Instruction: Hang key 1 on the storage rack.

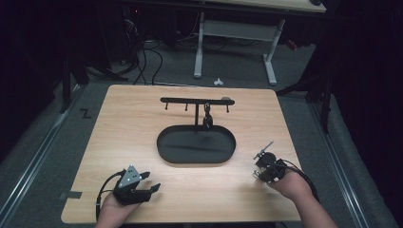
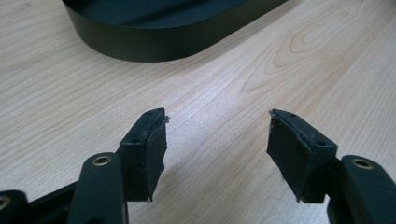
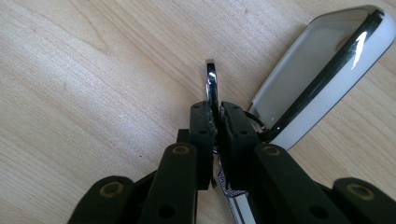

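My right gripper (image 3: 215, 112) is shut on a shiny metal key ring (image 3: 211, 81), which sticks out past the pads. A white fob with a chrome edge (image 3: 322, 65) hangs from the ring and lies beside the jaws, just above the wood. From above, the right gripper (image 1: 261, 159) sits at the table's front right. The left gripper (image 1: 152, 181) rests at the front left, open with nothing between its pads (image 2: 149, 149). A black oval tray (image 1: 190, 149) lies mid-table, and its wall (image 2: 154, 44) is just ahead of the left jaws. A black hook rack (image 1: 197, 100) rises from the tray, with a dark item (image 1: 207, 118) hanging on one hook.
The wooden table (image 1: 123, 137) has bare surface all around the tray. Beyond its far edge stand a white desk frame (image 1: 199, 47) and floor cables (image 1: 142, 61). A small white object (image 1: 218, 81) lies on the floor behind the table.
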Action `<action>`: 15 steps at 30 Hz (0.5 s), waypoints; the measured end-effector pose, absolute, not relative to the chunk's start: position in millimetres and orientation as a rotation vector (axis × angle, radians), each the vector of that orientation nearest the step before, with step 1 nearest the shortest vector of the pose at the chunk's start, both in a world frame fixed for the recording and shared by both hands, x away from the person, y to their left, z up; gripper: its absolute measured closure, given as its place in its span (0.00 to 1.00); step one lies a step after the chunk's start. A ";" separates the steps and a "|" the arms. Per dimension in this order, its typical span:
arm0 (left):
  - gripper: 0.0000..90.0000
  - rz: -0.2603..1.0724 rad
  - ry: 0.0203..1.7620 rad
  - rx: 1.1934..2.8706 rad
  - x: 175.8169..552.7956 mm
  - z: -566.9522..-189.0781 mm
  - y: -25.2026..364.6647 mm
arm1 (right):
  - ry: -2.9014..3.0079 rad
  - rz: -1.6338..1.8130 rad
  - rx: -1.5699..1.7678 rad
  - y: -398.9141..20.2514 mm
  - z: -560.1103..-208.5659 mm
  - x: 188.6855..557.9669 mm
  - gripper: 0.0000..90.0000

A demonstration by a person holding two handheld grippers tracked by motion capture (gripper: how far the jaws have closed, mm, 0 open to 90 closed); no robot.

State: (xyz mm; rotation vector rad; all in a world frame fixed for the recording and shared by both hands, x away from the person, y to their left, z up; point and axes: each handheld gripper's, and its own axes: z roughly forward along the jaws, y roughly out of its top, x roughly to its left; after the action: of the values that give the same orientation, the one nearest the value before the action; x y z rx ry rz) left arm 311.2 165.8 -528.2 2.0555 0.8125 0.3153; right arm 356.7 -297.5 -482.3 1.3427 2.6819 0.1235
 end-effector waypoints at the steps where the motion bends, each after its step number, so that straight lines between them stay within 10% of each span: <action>1: 0.42 0.316 0.813 2.055 311.2 -528.1 165.8 | 2.682 0.122 1.339 -297.1 -482.4 356.4 0.93; 15: 0.42 0.304 0.816 2.053 309.8 -528.3 165.5 | 2.671 0.128 1.342 -295.1 -481.9 356.0 0.96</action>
State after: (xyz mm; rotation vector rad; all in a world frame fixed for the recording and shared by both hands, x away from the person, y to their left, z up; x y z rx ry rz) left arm 309.8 165.5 -528.3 2.0535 0.8164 0.3036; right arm 356.0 -295.1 -481.9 1.3419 2.6708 0.1278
